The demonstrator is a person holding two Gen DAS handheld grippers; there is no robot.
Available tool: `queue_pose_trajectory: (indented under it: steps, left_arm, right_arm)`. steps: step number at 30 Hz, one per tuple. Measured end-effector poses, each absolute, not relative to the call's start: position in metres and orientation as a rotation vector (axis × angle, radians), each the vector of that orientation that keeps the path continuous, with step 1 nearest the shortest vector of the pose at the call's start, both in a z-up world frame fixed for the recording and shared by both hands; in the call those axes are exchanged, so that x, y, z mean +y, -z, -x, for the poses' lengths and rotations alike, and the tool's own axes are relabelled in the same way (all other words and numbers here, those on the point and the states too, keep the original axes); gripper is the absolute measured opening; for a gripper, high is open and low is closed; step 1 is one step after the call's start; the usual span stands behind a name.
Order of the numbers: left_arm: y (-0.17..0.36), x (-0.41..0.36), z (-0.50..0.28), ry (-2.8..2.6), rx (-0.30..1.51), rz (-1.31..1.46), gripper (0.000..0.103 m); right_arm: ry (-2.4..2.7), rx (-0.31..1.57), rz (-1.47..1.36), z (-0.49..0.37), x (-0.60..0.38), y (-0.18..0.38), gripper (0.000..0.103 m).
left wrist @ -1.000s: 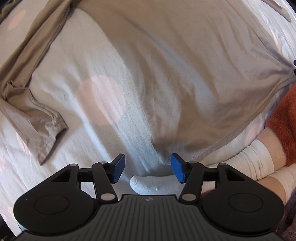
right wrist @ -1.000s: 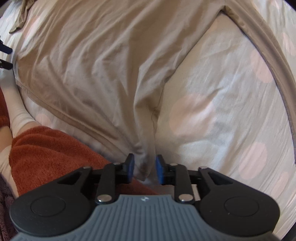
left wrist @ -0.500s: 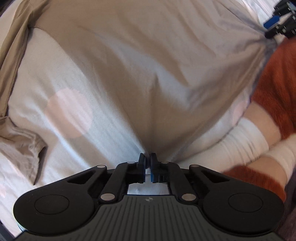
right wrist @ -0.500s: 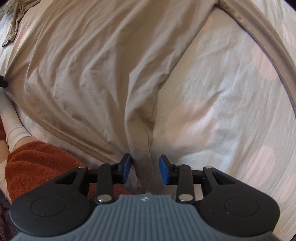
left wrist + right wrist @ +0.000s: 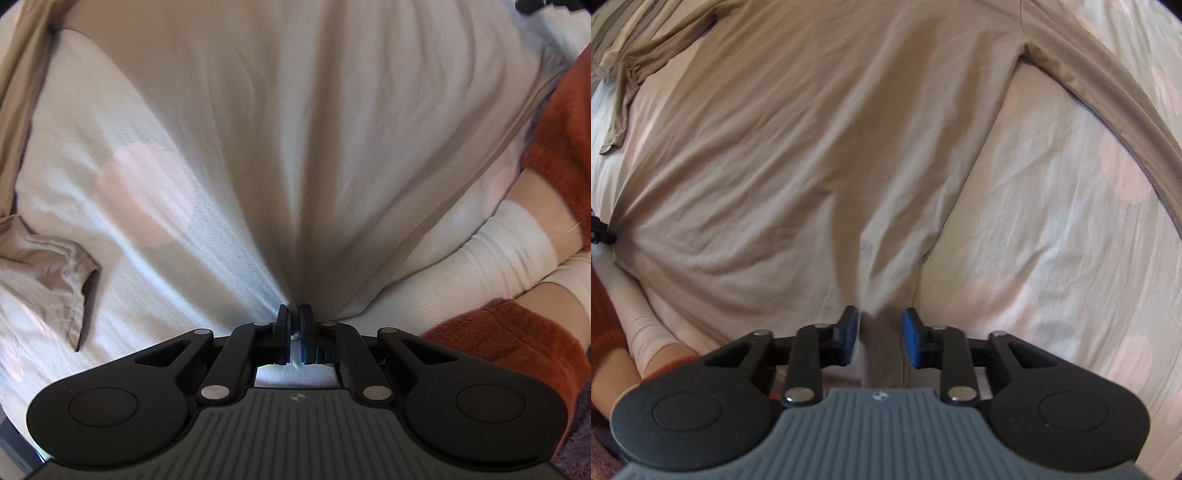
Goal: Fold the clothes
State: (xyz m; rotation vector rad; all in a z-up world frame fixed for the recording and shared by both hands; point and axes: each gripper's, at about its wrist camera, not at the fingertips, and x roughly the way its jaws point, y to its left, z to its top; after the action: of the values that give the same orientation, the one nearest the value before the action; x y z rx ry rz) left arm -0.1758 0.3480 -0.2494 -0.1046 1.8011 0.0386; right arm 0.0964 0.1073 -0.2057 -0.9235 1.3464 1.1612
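Two grippers, one long-sleeved beige jersey shirt [image 5: 332, 129], spread on a white bedsheet with pale pink dots [image 5: 147, 192].

Left wrist view first: the left gripper [image 5: 294, 325] has its blue-padded fingers [image 5: 283, 328] pinched tight on the shirt's bottom hem corner, and the cloth fans out from that pinch in taut folds running away from the fingers. A crumpled sleeve cuff [image 5: 48, 266] lies well off to the left of the fingers. To the right there's the person's leg in a white ribbed sock [image 5: 491, 251] and rust-orange fleece trousers [image 5: 517, 343], the hem edge running just beside them.

Right wrist view: the right gripper [image 5: 880, 338] has its fingers [image 5: 913, 343] spread apart, with a bunched ridge of the shirt hem sitting between them. Can't tell if the pads actually touch the cloth, but they aren't clamped on it. The shirt body stretches ahead of the fingers, one long sleeve [image 5: 1108, 110] curving away up to the right, sheet showing right of the fingers.
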Motion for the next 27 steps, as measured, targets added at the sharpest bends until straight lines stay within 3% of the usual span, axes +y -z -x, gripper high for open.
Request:
queue_pose_trajectory:
  steps: [2, 4, 6, 8, 10, 14, 17, 27]
  left_arm:
    - [0.256, 0.351, 0.171, -0.052, 1.817, 0.106, 0.004]
    - [0.257, 0.355, 0.169, -0.056, 1.813, 0.111, 0.014]
    - [0.251, 0.361, 0.168, -0.045, 1.784, 0.122, 0.036]
    - [0.237, 0.369, 0.169, -0.032, 1.731, 0.145, 0.050]
    - [0.219, 0.382, 0.168, -0.027, 1.670, 0.178, 0.051]
    - [0.187, 0.430, 0.179, -0.062, 1.545, 0.248, 0.052]
    - [0.156, 0.421, 0.155, -0.159, 1.456, 0.269, 0.052]
    - [0.169, 0.483, 0.099, -0.468, 1.183, 0.196, 0.051]
  right_arm:
    - [-1.155, 1.360, 0.944, -0.095, 0.106, 0.216, 0.023]
    - [-1.162, 1.359, 0.953, -0.095, 0.104, 0.218, 0.023]
    - [-1.176, 1.355, 0.955, -0.096, 0.101, 0.216, 0.025]
    - [-1.189, 1.344, 0.950, -0.103, 0.098, 0.206, 0.032]
    - [-1.198, 1.324, 0.944, -0.111, 0.095, 0.194, 0.037]
    - [-1.202, 1.259, 0.871, -0.141, 0.119, 0.164, 0.038]
    - [-1.192, 1.162, 0.783, -0.166, 0.130, 0.144, 0.037]
    - [-1.166, 0.848, 0.648, -0.192, 0.201, 0.138, 0.036]
